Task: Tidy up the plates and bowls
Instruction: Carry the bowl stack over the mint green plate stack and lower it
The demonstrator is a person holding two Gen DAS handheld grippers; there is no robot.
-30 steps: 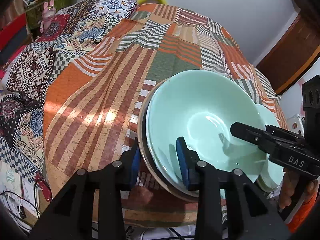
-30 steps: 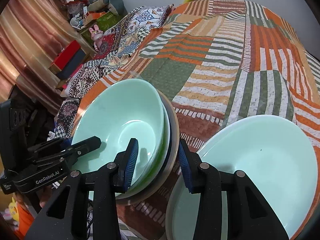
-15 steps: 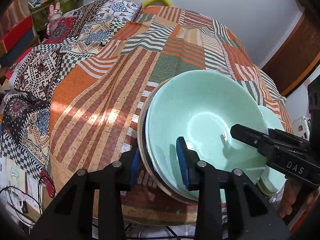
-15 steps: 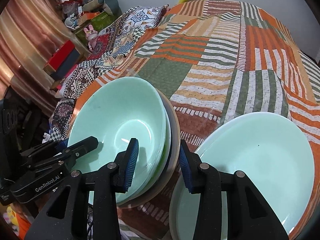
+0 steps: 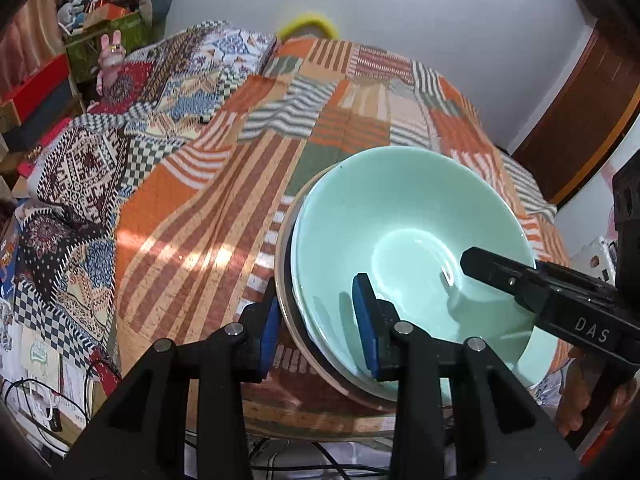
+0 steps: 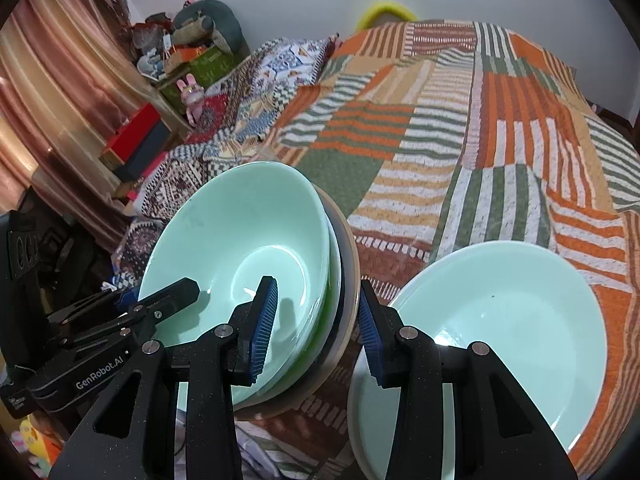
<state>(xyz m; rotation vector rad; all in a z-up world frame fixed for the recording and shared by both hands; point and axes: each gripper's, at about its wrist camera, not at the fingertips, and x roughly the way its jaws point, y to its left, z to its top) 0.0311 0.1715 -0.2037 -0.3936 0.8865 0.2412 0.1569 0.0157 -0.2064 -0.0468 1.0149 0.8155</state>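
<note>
Raised: stacked bowls (image 5: 404,240) in both claws.

Two tools, left (image 5: 316,330) and right (image 6: 318,326); one stack of bowls (image 6: 244,236); one separate plate (image 6: 508,308); one bed (image 6: 460,128); one pink toy rabbit (image 6: 191,94).

The bed (image 6: 460,140) lies bare toward its far edge; the bowl stack (image 6: 240,240) and plate (image 6: 520,320) crowd its near edge.
</note>
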